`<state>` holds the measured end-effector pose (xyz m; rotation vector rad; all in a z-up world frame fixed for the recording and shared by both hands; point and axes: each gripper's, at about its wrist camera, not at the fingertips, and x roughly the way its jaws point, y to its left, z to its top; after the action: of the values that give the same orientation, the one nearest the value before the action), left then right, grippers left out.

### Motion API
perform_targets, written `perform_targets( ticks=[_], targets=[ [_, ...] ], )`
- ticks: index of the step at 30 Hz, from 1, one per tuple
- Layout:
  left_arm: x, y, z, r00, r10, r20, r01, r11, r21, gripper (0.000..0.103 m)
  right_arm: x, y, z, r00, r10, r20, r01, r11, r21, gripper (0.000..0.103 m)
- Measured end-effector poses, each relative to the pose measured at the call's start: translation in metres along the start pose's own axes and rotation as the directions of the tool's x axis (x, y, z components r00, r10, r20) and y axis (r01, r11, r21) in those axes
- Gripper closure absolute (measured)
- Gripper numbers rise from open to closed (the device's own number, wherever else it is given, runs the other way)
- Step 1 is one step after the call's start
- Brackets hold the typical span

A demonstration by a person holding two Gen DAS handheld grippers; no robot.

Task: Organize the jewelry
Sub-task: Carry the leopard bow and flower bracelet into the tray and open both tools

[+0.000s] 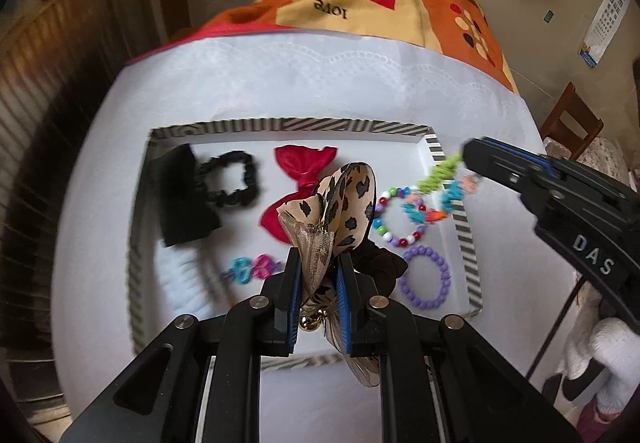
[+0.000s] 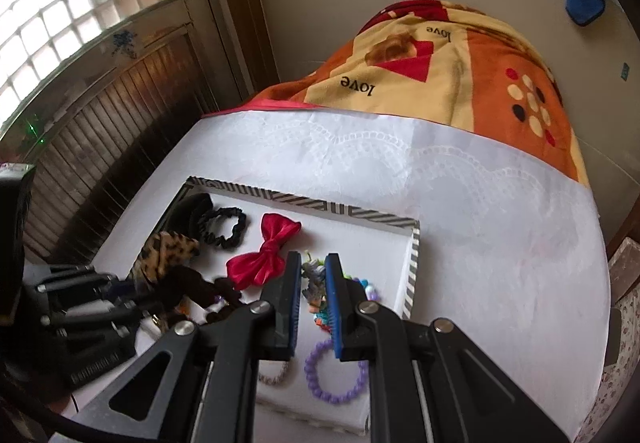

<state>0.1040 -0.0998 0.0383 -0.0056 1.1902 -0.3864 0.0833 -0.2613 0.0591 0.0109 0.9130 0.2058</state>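
The left tool (image 1: 316,279) is clenched on a leopard-print bow (image 1: 344,203) with a gauzy lace tail, holding it above the tray (image 1: 460,219). A small gold bell hangs between its fingers (image 1: 290,295). The right tool (image 2: 313,283) is clamped on a string of bright bits, green, teal and orange (image 1: 440,179), which dangles over the tray's right rim; motion blur makes it hard to say what the string is, perhaps a charm bracelet.

The striped-edged tray sits on a white tabletop (image 1: 280,83). Lying in it are a black scrunchie (image 1: 230,179), a red bow (image 1: 304,179), a multicolour bead bracelet (image 1: 396,219), a purple bead bracelet (image 1: 426,277), a dark brown scrunchie (image 1: 380,263), a black cloth piece (image 1: 180,195) and a blue-and-pink clip (image 1: 252,267).
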Motion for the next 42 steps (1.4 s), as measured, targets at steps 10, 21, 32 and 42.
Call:
perform_targets(
  ticks=[10, 21, 32, 42],
  targets=[
    [0.046, -0.001, 0.014, 0.999, 0.006, -0.047, -0.007, 0.999, -0.032, 0.103, 0.049, -0.004, 0.026, 0.997, 0.073, -0.027, -0.072, 0.997, 0.039, 0.091],
    [0.081, 0.028, 0.017, 0.992, 0.085, -0.09, -0.092, 0.993, -0.076, 0.103, 0.116, -0.046, 0.011, 0.992, 0.005, -0.124, 0.01, 0.993, 0.118, 0.091],
    [0.082, 0.021, 0.014, 0.992, 0.096, -0.078, -0.101, 0.993, -0.063, 0.103, 0.143, -0.048, -0.005, 0.985, -0.024, -0.17, 0.044, 0.992, 0.114, 0.091],
    [0.06, 0.005, 0.013, 0.995, 0.096, -0.03, -0.098, 0.994, -0.052, 0.088, 0.117, -0.046, -0.009, 0.99, -0.01, -0.139, 0.031, 0.989, 0.148, 0.058]
  ],
)
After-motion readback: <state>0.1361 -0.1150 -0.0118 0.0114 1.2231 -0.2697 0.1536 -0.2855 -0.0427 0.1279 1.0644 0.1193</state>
